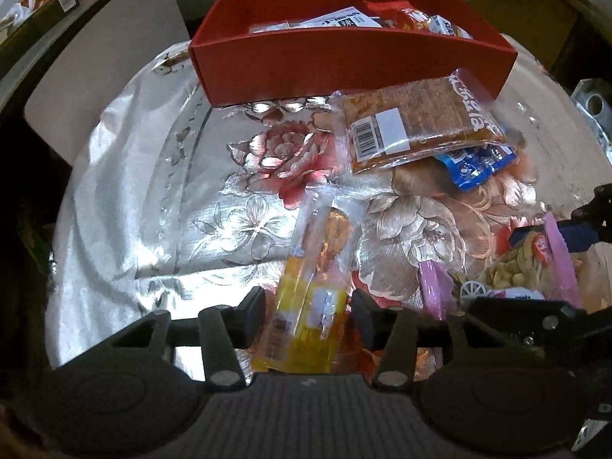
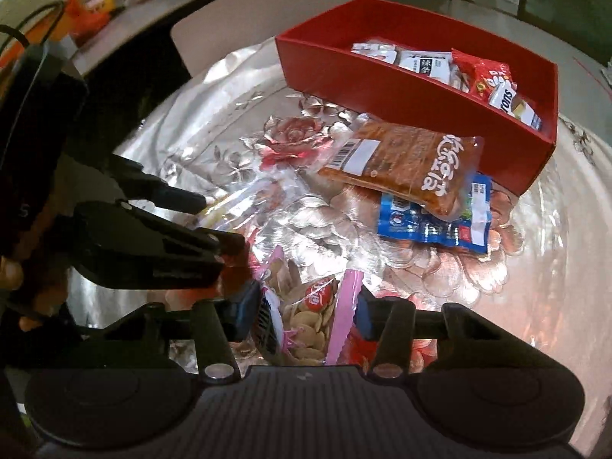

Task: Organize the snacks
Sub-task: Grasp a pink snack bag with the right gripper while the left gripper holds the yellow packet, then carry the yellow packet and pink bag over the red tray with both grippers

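A red box [image 1: 344,57] [image 2: 401,88] at the back of the table holds several snack packets. In front of it lies a clear packet of brown spicy strips [image 1: 417,122] [image 2: 405,160] on a blue packet [image 1: 478,164] [image 2: 436,222]. My left gripper [image 1: 308,315] has its jaws around a yellow and clear snack packet [image 1: 310,306], touching its sides. My right gripper [image 2: 306,315] has its jaws around a pink-edged packet of seeds [image 2: 310,321] [image 1: 516,267]. The left gripper [image 2: 214,222] shows at the left of the right wrist view.
A shiny floral cloth [image 1: 153,210] [image 2: 497,306] covers the round table. A white board [image 1: 95,69] stands behind the table at the left. Cluttered shelves with boxes and bags run along the far left [image 2: 76,7].
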`<state>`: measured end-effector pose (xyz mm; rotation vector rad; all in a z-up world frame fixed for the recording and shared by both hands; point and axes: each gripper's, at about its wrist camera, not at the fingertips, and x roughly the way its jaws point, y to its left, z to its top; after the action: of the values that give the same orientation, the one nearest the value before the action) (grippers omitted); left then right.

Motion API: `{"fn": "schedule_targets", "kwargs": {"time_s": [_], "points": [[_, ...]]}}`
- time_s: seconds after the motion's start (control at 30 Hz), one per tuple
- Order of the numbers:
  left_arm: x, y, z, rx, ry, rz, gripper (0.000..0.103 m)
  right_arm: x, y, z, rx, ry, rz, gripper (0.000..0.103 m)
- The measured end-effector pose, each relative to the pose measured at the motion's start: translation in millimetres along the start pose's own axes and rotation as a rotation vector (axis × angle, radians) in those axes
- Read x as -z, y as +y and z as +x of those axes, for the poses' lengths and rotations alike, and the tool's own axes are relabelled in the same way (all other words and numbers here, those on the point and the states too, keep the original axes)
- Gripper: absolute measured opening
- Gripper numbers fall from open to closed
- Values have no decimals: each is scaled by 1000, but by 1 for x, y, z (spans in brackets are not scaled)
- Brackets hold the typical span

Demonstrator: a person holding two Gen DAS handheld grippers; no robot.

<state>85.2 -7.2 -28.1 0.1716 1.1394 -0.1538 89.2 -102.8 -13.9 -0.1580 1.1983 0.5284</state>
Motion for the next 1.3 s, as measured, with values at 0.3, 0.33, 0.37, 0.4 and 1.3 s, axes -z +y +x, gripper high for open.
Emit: {"fn": "schedule_targets", "kwargs": {"time_s": [0.3, 0.33, 0.37, 0.4, 1.3], "points": [[5, 0, -7, 107, 23, -5, 30, 7, 13, -12, 66, -9, -255, 79], [6, -1, -8, 113, 26, 2, 30, 9, 13, -13, 60, -10, -281, 82], [6, -2, -8, 103, 27, 7, 30, 11, 15, -13, 62, -4, -317, 84], [6, -2, -6, 97, 32, 10, 30, 14, 19, -13, 77, 2, -373, 84], [-4, 8, -11, 111, -5, -56, 30, 8, -28, -38, 4, -75, -59, 56]]}}
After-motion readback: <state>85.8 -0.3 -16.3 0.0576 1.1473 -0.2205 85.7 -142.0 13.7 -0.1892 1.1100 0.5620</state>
